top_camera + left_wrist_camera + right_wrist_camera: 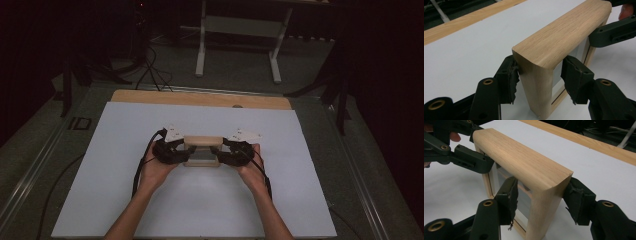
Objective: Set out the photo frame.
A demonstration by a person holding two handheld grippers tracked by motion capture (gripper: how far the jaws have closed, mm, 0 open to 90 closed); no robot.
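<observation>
A deep light-wood picture frame (201, 142) with a grey pane stands upright on its long edge on the white sheet (200, 210). My left gripper (186, 152) is shut on its left end, one pad on the back face and one at the pane side (539, 72). My right gripper (220, 154) is shut on the other end in the same way (541, 192). The left gripper view also shows the right gripper's jaw (611, 32) at the frame's (564, 32) far end. In the right gripper view, the left gripper's jaw (469, 160) reaches the far end of the frame (524, 162).
The white sheet lies on a wooden tabletop whose bare strip (200, 98) runs along the far edge. Behind the table stands a white metal stand (237, 30), with cables (150, 70) on the dark floor. Each gripper's cable (137, 172) trails back beside the forearm.
</observation>
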